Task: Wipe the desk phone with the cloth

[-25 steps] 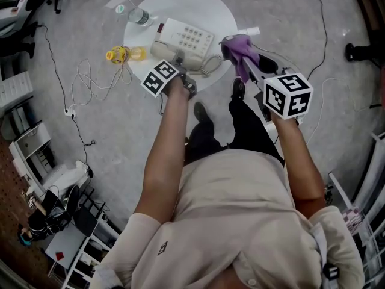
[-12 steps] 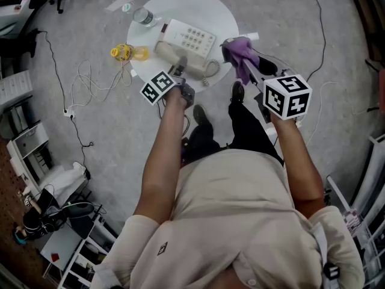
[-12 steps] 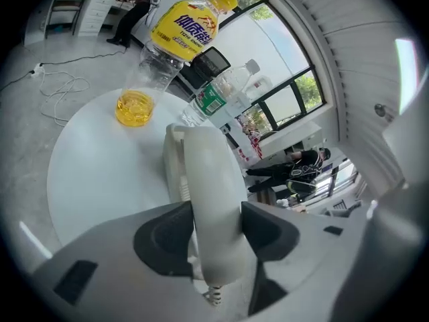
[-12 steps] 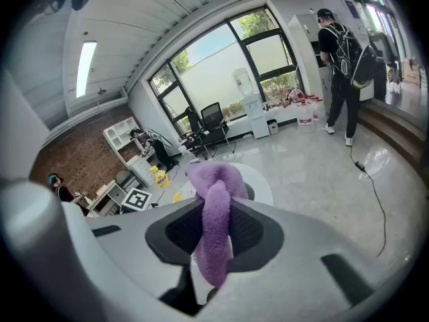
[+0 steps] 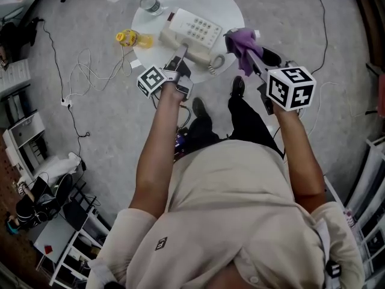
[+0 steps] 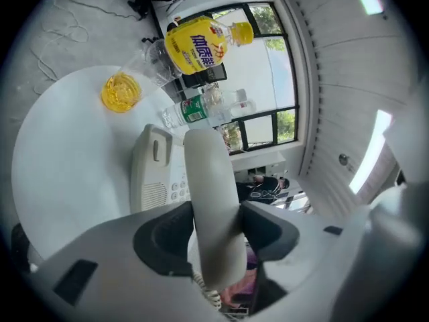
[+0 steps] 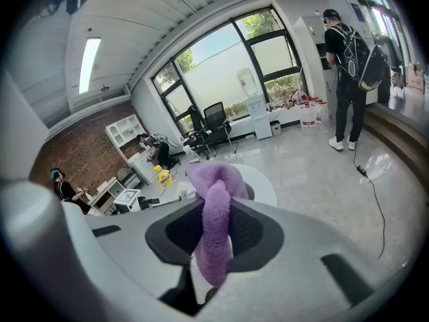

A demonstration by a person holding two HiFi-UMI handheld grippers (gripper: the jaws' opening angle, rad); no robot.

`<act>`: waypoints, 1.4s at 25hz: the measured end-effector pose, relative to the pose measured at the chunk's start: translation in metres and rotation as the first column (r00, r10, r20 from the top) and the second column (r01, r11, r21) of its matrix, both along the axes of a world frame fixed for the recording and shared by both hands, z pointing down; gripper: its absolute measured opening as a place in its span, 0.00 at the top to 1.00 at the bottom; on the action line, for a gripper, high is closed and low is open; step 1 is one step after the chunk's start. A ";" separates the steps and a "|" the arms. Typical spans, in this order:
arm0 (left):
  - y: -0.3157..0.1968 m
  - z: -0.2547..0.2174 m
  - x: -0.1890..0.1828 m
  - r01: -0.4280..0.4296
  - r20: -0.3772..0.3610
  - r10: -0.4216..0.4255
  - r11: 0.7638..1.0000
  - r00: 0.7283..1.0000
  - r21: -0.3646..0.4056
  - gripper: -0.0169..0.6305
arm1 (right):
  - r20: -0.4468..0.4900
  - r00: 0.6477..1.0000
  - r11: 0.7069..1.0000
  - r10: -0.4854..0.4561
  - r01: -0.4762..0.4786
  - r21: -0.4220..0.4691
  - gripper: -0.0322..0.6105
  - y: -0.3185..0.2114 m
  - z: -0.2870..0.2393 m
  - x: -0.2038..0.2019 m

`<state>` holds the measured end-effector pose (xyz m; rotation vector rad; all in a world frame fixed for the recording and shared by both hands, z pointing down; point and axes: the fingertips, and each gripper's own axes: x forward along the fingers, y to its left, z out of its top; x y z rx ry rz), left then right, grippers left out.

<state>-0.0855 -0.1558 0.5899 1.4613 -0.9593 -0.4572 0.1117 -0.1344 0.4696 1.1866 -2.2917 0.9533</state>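
Observation:
A cream desk phone sits on the round white table. My left gripper is shut on the phone's handset, which it holds lifted off the cradle, above the near side of the base. In the left gripper view the handset stands upright between the jaws of the left gripper, with the phone base and its empty cradle beyond. To the phone's right, my right gripper is shut on a purple cloth, which hangs bunched between the jaws of the right gripper as a cloth fold.
A yellow bottle lies at the table's left edge and a clear water bottle stands behind the phone. The coiled cord hangs at the near edge. Cables trail over the grey floor on the left. A person stands far off.
My left gripper has raised the handset off the phone base and tipped it upright. The right gripper keeps the cloth beside the phone, hardly moved.

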 end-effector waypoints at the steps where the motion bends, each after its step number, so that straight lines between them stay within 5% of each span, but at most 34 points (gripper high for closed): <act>1: 0.000 -0.007 -0.002 0.003 -0.024 -0.003 1.000 1.000 0.018 0.64 | -0.002 1.000 1.000 -0.002 0.002 0.000 0.84 0.000 0.000 -0.001; 14: 0.026 -0.106 -0.014 -0.060 -0.237 0.119 0.969 0.964 0.240 0.64 | 0.005 0.999 0.999 -0.047 0.047 0.016 0.84 0.001 -0.022 -0.036; 21: 0.041 -0.147 -0.016 -0.076 -0.342 0.198 0.938 0.919 0.338 0.66 | 0.122 0.989 0.996 -0.086 0.083 0.027 0.84 -0.014 -0.035 -0.090; 28: 0.041 -0.167 -0.022 -0.006 -0.459 0.170 0.941 0.872 0.338 0.72 | 0.408 0.908 0.991 -0.093 0.125 -0.051 0.84 -0.019 -0.045 -0.164; 35: 0.036 -0.167 -0.038 0.100 -0.518 0.080 0.945 0.852 0.311 0.73 | 0.501 0.842 0.945 -0.199 0.300 -0.128 0.85 0.038 -0.041 -0.198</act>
